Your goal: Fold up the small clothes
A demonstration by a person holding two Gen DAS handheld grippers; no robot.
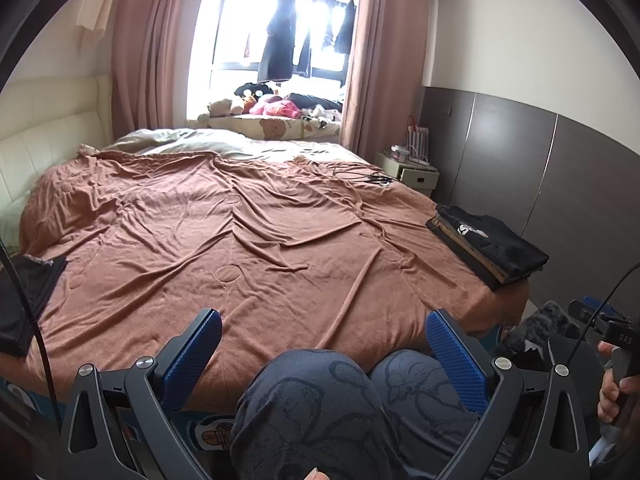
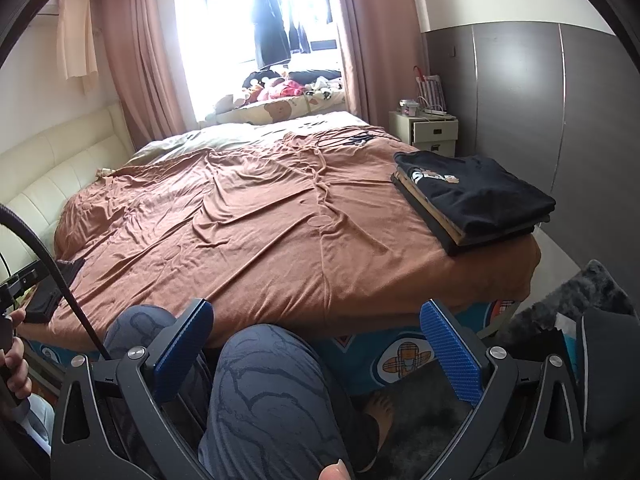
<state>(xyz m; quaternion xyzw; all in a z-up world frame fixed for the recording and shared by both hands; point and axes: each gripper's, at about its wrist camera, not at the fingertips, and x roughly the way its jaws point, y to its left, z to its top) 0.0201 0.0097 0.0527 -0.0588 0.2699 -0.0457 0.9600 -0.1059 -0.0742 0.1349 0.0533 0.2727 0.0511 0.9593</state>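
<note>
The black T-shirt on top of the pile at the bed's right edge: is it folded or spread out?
Folded. The black T-shirt lies as a neat flat rectangle atop the stack of clothes, its edges squared with the layers beneath.

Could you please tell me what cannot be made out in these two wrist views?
- Folded stack: lower garments covered by the black top shirt, both views.
- Dark garment at the bed's left edge: cut off by the lens rim and a cable, both views.
- Cables on the far bedspread: too small to identify.
- Window clothes: washed out by glare.
</note>
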